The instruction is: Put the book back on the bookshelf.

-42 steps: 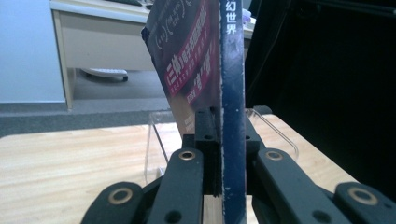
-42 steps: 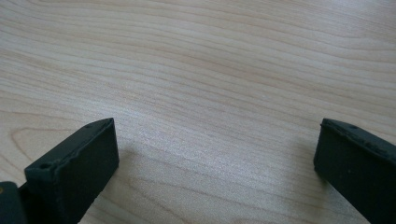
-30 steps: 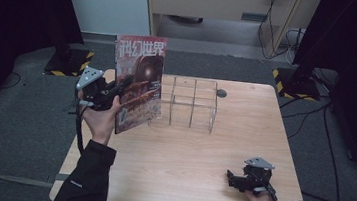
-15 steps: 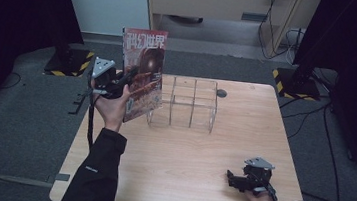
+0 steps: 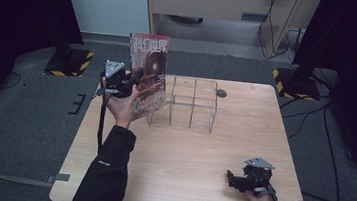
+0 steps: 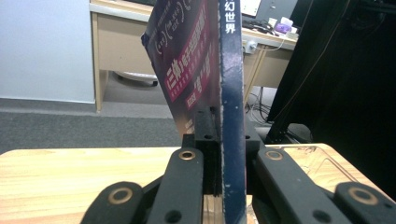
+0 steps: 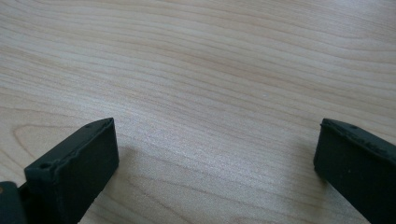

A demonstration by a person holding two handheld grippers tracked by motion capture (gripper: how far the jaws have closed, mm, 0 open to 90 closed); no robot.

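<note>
Magazine [image 5: 149, 75], red-and-dark cover with blue spine, upright and clamped in the left tool [image 5: 130, 83]; lower edge hidden. Right tool [image 7: 215, 163] gapes wide over bare tabletop [image 5: 184, 166].

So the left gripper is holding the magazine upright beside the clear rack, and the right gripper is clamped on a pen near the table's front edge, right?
Not quite. The right gripper holds nothing: in the right gripper view its jaws stand apart over bare table. The rest is right: the left gripper pinches the upright magazine beside the clear rack.
</note>
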